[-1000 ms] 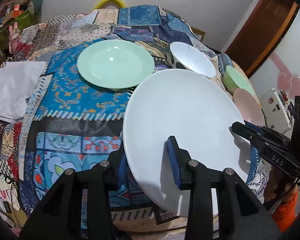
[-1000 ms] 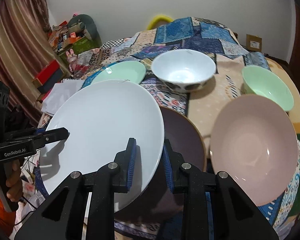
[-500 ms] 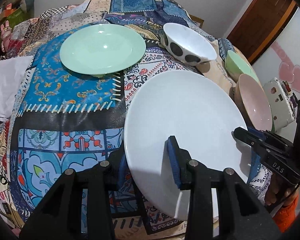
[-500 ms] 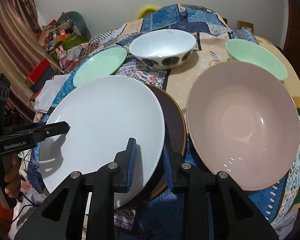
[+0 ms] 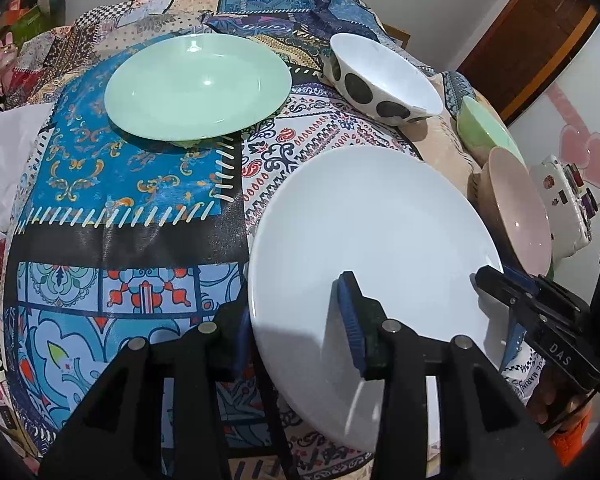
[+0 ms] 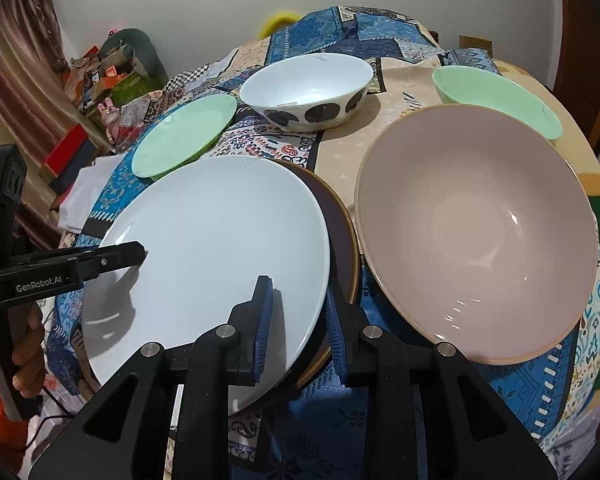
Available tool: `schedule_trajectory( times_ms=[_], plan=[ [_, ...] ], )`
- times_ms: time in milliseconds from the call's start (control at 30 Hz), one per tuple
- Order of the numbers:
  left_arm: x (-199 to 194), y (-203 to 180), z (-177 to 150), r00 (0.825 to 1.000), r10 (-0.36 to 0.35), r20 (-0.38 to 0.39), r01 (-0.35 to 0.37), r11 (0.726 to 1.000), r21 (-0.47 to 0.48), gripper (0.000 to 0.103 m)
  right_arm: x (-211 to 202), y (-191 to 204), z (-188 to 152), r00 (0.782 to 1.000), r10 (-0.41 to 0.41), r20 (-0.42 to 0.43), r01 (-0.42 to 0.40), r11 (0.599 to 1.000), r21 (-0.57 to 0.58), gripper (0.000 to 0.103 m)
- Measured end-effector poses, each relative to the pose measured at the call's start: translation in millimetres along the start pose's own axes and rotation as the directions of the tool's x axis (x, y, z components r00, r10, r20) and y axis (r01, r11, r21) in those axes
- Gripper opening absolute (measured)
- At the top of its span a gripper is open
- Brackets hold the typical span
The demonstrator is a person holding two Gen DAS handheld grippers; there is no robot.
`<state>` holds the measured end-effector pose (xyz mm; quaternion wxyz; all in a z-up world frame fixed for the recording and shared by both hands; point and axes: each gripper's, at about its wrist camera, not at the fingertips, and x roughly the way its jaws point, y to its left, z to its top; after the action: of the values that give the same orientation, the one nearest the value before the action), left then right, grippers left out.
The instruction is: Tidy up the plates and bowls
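Progress early: my left gripper (image 5: 296,332) loosening, right gripper (image 6: 298,328) clamped on white plate (image 6: 216,240) over brown plate (image 6: 342,236); bowls unstacked at two o'clock.

Left gripper (image 5: 298,320) jaws have just been opening, right gripper (image 6: 298,324) jaws narrow, both angled steeply downward

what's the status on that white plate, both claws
Left claw just been easing open, white plate rim between its pads. Right claw clamped on opposite rim. White plate sits over brown plate. Pink bowl close beside.
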<state>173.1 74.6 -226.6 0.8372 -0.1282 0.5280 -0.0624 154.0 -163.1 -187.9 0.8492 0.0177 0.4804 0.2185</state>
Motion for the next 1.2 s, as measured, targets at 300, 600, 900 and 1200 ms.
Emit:
schedule_trajectory(
  times_ms=[300, 600, 900, 1200],
  plan=[
    [8, 3, 6, 1.0, -0.027, -0.003, 0.027, 0.999, -0.024, 0.04, -2, -2, -1, 1.0, -0.014, 0.017, 0.014, 1.0, 0.01, 0.025],
    [13, -1, 9, 1.0, -0.008, 0.006, 0.008, 1.0, 0.008, 0.04, -5, -6, -2, 0.999, 0.008, 0.031, -0.01, 0.999, 0.04, 0.025],
    [14, -3, 10, 1.0, 0.018, 0.0, -0.018, 1.0, 0.019, 0.04, -10, -12, -6, 1.0, -0.009, 0.029, 0.008, 0.999, 0.032, 0.025],
    [-27, 11, 14, 0.992, 0.08, 0.102, -0.082, 0.996, 0.017, 0.04, -27, 8, 5, 0.997, 0.008, 0.073, -0.005, 0.999, -0.041, 0.025]
  ],
)
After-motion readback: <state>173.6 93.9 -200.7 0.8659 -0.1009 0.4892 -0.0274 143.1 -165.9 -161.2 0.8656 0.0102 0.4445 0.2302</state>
